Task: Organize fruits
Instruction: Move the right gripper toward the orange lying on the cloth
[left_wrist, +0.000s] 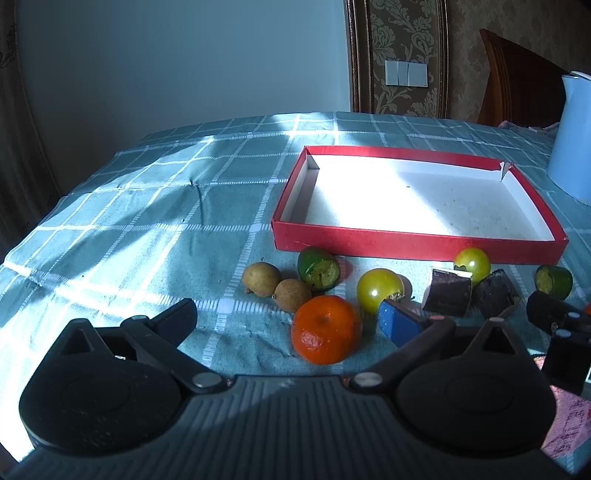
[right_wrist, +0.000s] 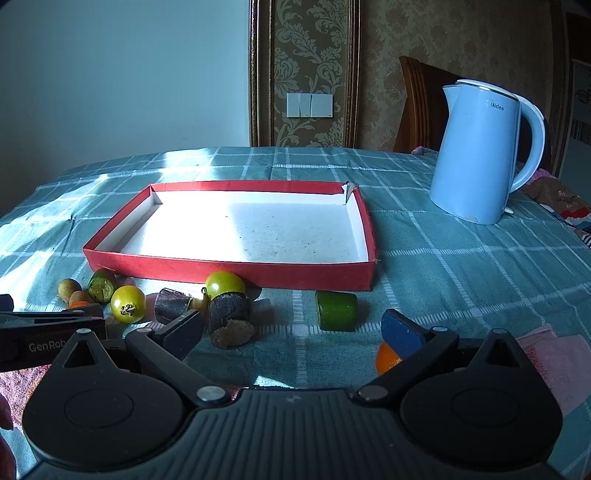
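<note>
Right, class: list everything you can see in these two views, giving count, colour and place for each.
Shallow cardboard box: one, red outside, white inside, mid-table, nothing in it.
Round tomatoes: two, yellow-green, before the box.
Mandarin: one, orange, nearest the left gripper.
Small round fruits: two, brown, left of the row.
Cut fruit pieces: two, green.
Chunks: two, dark purple.
Electric kettle: one, light blue, right.
Checked tablecloth: teal.
Left gripper: open.
Right gripper: open.

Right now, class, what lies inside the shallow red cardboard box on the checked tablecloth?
The shallow red cardboard box holds no fruit: only its bare white floor with small dark specks shows. The near wall hides a thin strip of floor just behind it.
</note>
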